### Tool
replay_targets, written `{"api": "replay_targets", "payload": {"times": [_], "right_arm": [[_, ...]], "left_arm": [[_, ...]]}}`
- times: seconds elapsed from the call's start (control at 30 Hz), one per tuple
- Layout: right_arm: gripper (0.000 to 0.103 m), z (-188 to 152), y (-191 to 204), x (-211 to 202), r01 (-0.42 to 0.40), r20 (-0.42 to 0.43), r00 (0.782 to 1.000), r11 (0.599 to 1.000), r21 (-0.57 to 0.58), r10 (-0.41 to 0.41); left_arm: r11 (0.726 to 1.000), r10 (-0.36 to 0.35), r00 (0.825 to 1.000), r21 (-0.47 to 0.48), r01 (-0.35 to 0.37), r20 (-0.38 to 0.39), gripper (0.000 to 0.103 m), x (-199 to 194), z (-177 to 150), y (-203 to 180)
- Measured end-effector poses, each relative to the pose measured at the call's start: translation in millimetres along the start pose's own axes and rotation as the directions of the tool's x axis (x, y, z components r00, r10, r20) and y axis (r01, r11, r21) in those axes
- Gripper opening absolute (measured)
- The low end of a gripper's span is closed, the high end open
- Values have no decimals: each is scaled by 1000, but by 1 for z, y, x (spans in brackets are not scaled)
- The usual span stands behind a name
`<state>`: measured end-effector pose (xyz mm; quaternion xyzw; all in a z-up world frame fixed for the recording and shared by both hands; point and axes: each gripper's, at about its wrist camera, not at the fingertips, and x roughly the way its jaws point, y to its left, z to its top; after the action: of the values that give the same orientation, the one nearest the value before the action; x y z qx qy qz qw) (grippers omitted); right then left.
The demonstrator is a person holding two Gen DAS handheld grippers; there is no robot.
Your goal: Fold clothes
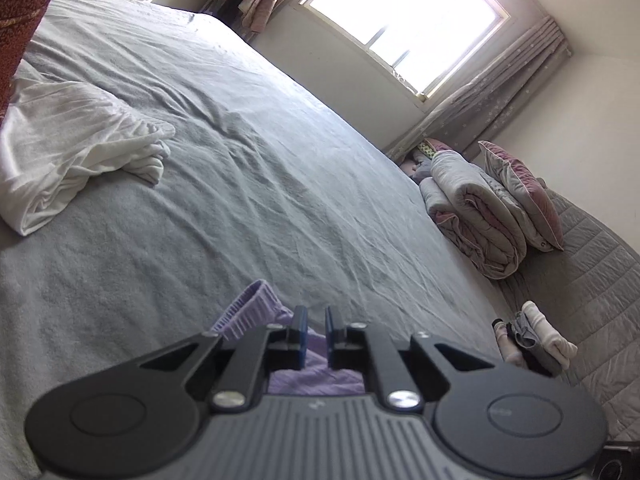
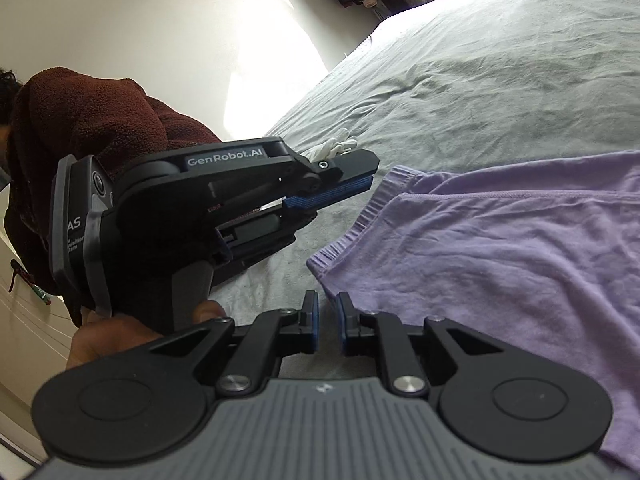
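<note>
Purple garment lies spread flat on the grey bedsheet, its ribbed hem edge turned toward the person at the near side of the bed. Left gripper hovers just above that edge with its jaws a narrow gap apart and nothing between them; in its own view the pads stand clear of the cloth below. Right gripper sits just beside the near corner of the same hem, jaws likewise slightly apart, no fabric pinched. Judged from this layout, the step in hand is the pause between folds: both tools are off the cloth and placed at the hem. The next move would call for each gripper to open wider, slide one pad under the hem edge, close on the fabric only and not the sheet, then carry the edge across the garment evenly. Surroundings: a crumpled white garment rests well apart toward the far left of the bed, a rolled quilt and a pillow lie against the wall under the window, and a small stack of folded items sits near the bed edge. The bed ahead of the purple garment is bare, so nothing blocks a fold; the main risk is snagging the wrinkled sheet along with the hem.
</note>
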<state>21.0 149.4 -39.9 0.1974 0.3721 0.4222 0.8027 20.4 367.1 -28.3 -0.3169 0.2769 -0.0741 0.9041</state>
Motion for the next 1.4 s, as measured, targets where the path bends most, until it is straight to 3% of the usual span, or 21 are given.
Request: {"api": "replay_targets", "payload": {"times": [0.13,0.23,0.43,0.57,0.6,0.7,0.87,0.93,1.1,1.2,1.27,1.3,1.33,1.4], "right_arm": [[16,-2,-21,-29,73,23,997,997,-20,-72],[16,-4,-38,-50,119,33,992,993,-17,-119],[14,-21,-67,-96,169,-2,986,983,-74,-169],[14,-29,-80,-132,176,-17,984,976,-126,-180],[15,-30,-82,-139,181,-21,982,974,-138,-186],[15,-31,-88,-164,208,-30,976,963,-171,-216],[16,-14,-102,-187,274,10,961,943,-190,-277],[16,-7,-107,-191,302,43,953,931,-204,-300],[16,2,-120,-180,354,103,935,905,-236,-339],[16,5,-130,-167,386,117,922,887,-254,-368],[15,8,-141,-162,434,135,901,861,-266,-413],[10,9,-147,-160,463,148,887,844,-270,-438],[0,11,-154,-161,480,156,877,836,-265,-454],[0,16,-167,-168,480,161,877,847,-229,-453]], "left_arm": [[999,-30,995,31,33,-94,8,10,-17,4],[999,24,992,38,-19,-123,8,13,-24,14],[997,77,997,25,-77,-7,11,-13,-25,26],[994,95,995,48,-95,16,13,-21,-26,22],[993,94,995,66,-95,18,18,-23,-27,17],[992,38,999,120,-40,19,31,-27,-34,-4],[974,-149,987,165,156,-54,34,-12,-52,-42],[966,-161,983,191,175,-86,36,0,-60,-53],[956,-63,989,278,98,-131,38,32,-71,-64],[958,9,996,286,17,-90,37,37,-64,-54],[940,111,994,326,-97,-24,37,35,-56,-46],[934,143,990,330,-135,0,36,34,-53,-41],[927,185,982,327,-183,26,32,33,-48,-32],[938,196,980,283,-201,46,20,29,-41,-18]]}}
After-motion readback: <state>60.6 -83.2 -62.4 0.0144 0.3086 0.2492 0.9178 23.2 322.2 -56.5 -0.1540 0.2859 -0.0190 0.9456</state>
